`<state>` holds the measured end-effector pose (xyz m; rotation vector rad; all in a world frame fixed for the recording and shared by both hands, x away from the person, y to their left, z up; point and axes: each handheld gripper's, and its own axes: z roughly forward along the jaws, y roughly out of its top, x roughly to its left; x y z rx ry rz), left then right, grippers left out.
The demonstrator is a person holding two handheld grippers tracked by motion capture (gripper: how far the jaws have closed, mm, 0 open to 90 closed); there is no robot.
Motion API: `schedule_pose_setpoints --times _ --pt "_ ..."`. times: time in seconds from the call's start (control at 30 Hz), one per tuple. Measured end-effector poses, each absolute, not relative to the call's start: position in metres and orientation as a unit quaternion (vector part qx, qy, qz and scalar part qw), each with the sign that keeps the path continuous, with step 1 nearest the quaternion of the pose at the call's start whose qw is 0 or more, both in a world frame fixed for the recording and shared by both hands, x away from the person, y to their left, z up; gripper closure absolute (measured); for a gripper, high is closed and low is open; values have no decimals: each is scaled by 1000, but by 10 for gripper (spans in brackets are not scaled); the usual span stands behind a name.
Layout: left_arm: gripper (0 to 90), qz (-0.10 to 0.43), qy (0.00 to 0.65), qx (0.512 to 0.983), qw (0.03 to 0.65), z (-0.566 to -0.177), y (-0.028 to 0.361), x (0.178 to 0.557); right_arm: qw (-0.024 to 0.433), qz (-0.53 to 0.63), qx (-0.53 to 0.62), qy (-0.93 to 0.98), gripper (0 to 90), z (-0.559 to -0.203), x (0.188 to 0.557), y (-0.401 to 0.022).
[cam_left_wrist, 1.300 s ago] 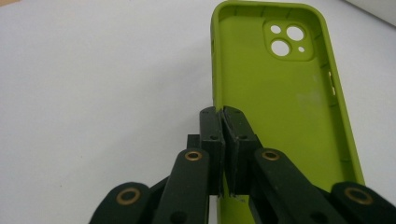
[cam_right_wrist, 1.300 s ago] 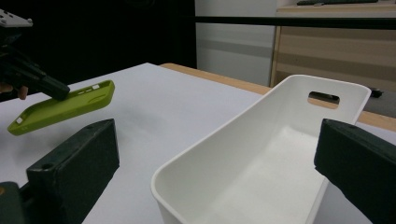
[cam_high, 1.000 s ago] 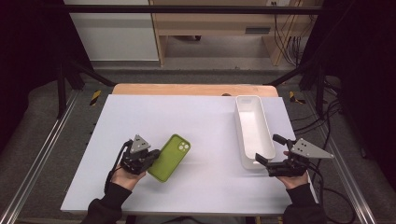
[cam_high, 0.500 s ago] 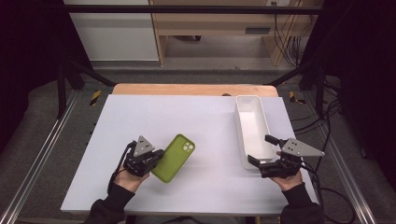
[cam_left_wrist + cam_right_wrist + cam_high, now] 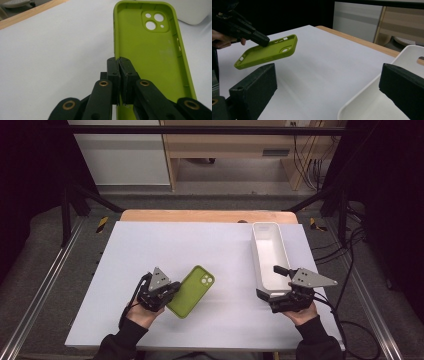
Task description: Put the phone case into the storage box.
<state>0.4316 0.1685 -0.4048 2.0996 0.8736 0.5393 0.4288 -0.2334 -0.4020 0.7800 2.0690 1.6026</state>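
The white table (image 5: 150,245) carries a long white tray (image 5: 270,252) along its right edge. Near the front edge, left of centre, a green phone case (image 5: 192,291) hangs lifted clear, its side wall pinched by the left gripper (image 5: 119,65), jaws nearly shut. The right gripper (image 5: 270,281), jaws wide and empty, hovers at the tray's near end. The carry seems underway; next, swing the case rightward over the tray.

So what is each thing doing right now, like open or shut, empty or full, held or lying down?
Green phone case: empty, hollow side up, lifted off the table, pinched by one side wall.
Left gripper: jaws shut on the case's wall.
Right gripper: jaws open around the tray's near end.
White tray: empty, upright on the table.
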Motion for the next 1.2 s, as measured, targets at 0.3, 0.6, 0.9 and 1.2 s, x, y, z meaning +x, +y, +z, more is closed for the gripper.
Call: schedule_pose_setpoints --times 0.3,0.6,0.9,1.2 --pt "873 220 330 830 393 -402 160 426 193 567 280 750 18 -400 429 -221" --pt "873 224 315 834 394 -399 152 422 181 554 285 761 18 -400 431 -209" --pt "873 233 296 842 387 -398 144 417 176 538 287 773 18 -399 431 -198" --pt "873 246 276 848 380 -398 135 413 167 518 275 792 24 -394 430 -185"
